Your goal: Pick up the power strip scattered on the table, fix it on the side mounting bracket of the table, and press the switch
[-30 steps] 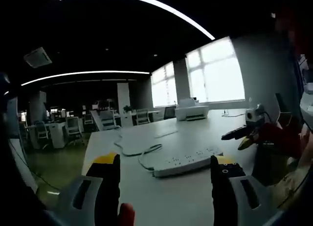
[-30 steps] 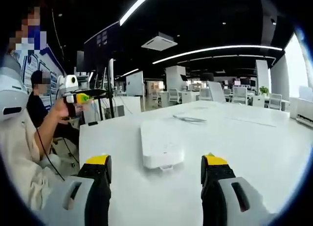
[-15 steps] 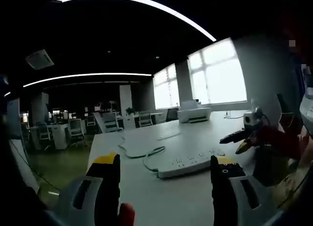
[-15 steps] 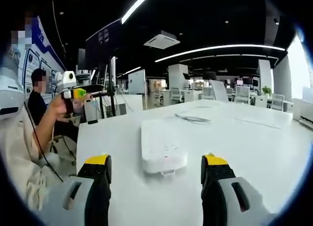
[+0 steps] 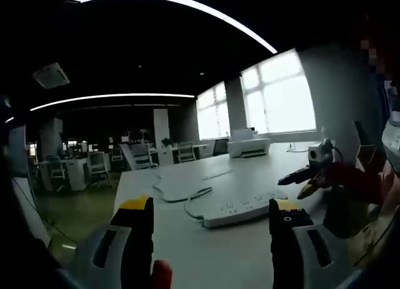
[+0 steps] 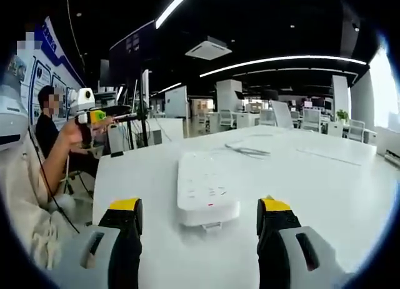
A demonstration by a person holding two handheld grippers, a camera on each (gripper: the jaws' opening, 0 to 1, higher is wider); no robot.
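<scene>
A white power strip (image 5: pixel 242 209) lies flat on the white table (image 5: pixel 187 254), its cable (image 5: pixel 195 196) looping off to the left. My left gripper (image 5: pixel 209 229) hangs open just short of the strip, with nothing between its yellow-tipped jaws. From the right, my right gripper (image 5: pixel 301 177) comes into this view, held in a hand. In the right gripper view the strip (image 6: pixel 205 190) is seen end-on, a red mark near its close end. My right gripper (image 6: pixel 200 229) is open right in front of it. The left gripper (image 6: pixel 103 119) shows at the far left.
A white printer (image 5: pixel 249 143) stands at the table's far end by the windows. A cable (image 6: pixel 247 151) lies further back on the table (image 6: pixel 325 189). A person (image 6: pixel 49 123) sits at the left. Office chairs and desks fill the room behind.
The right gripper's view has closed in on the power strip, which now looks larger and nearer. The left gripper's view has barely shifted. Both grippers stay open.
</scene>
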